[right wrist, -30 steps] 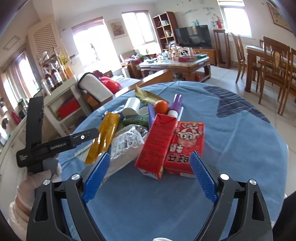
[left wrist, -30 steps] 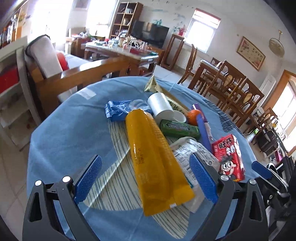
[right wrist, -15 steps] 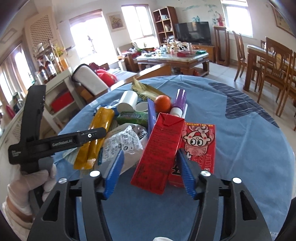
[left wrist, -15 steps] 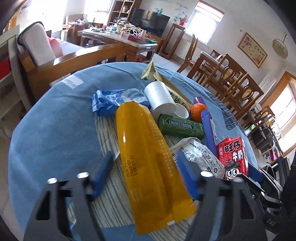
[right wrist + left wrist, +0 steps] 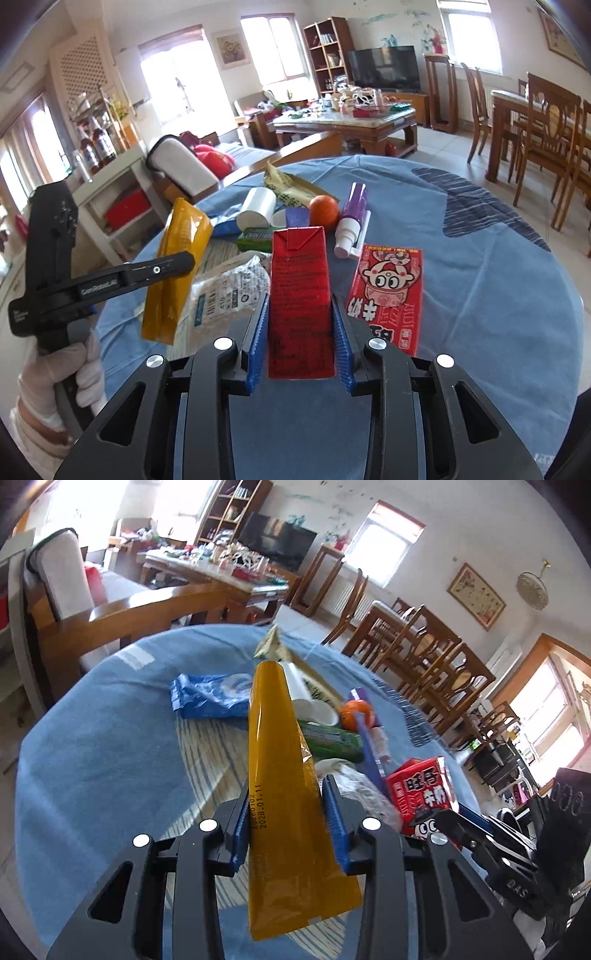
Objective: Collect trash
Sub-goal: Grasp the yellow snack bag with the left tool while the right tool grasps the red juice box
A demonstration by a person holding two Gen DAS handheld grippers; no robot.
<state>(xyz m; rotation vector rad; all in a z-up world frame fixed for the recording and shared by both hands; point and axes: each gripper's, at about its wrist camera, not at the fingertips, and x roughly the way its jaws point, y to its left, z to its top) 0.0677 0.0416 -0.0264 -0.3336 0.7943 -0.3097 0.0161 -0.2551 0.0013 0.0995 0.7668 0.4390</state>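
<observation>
**Trash gripped in both hands**

Trash lies heaped at the middle of the blue table (image 5: 498,280), and I take my bearings from the orange (image 5: 324,209) in that heap. My left gripper (image 5: 286,814) has just been closing and now clamps the yellow pouch (image 5: 280,775), whose far end points up past the left of the orange. I hold it near its sealed bottom, where the film is flat enough for the pads to bite.

My right gripper (image 5: 299,334) has likewise been closing and now squeezes the red carton (image 5: 299,280), which lies on my side of the orange with its folded top toward it. I took the narrow sides so the box cannot swivel.

On my side of the orange a flat red packet (image 5: 388,291) remains. To the left of the orange are a green gum pack (image 5: 255,236), a white cup (image 5: 256,208) and a crinkled clear wrapper (image 5: 225,295). Beside the orange to the right lies a purple spray bottle (image 5: 351,218). I judge both grips ready for lifting, though the pouch may sag.
</observation>
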